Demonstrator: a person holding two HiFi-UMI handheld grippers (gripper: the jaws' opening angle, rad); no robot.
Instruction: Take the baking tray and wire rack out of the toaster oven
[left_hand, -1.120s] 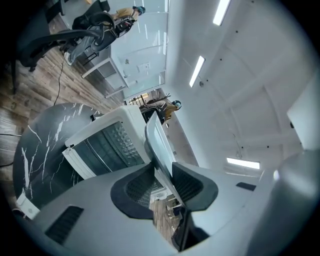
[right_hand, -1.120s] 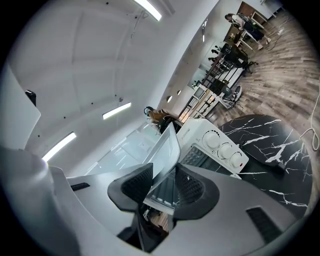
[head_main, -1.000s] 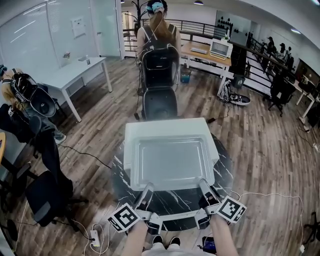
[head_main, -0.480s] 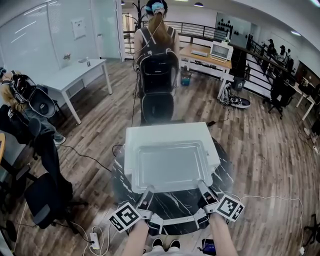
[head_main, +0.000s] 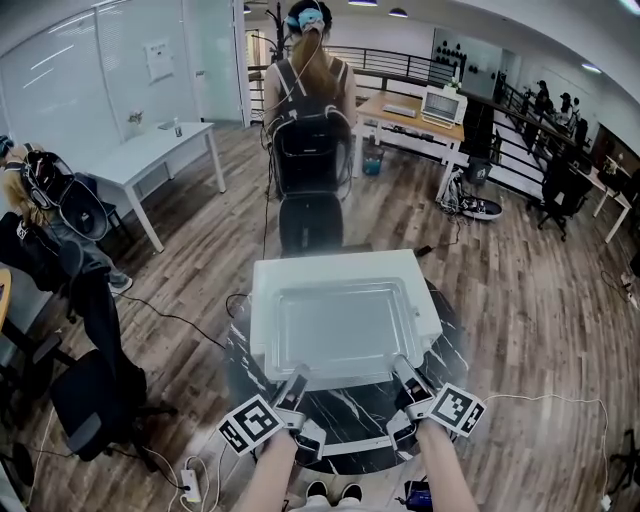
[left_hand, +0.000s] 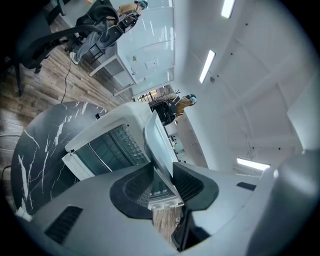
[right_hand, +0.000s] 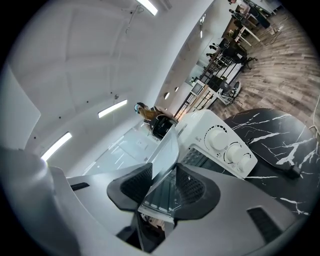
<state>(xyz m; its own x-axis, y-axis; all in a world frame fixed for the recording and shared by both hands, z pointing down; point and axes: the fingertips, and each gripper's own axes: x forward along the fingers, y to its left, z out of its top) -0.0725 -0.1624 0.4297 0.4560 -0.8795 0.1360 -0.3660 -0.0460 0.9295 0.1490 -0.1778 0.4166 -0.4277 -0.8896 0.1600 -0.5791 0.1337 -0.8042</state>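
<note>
The left gripper (head_main: 296, 380) and right gripper (head_main: 403, 368) each clamp only the near rim of the baking tray (head_main: 340, 330), which hangs over the toaster oven (head_main: 340, 267) top; that narrow hold could slip and drop its far edge

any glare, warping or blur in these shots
head view: fisheye bows the floor, tray has a dull sheen; left gripper view: round black vignette, ceiling lights blown out; right gripper view: same vignette, knobs sharp.
</note>
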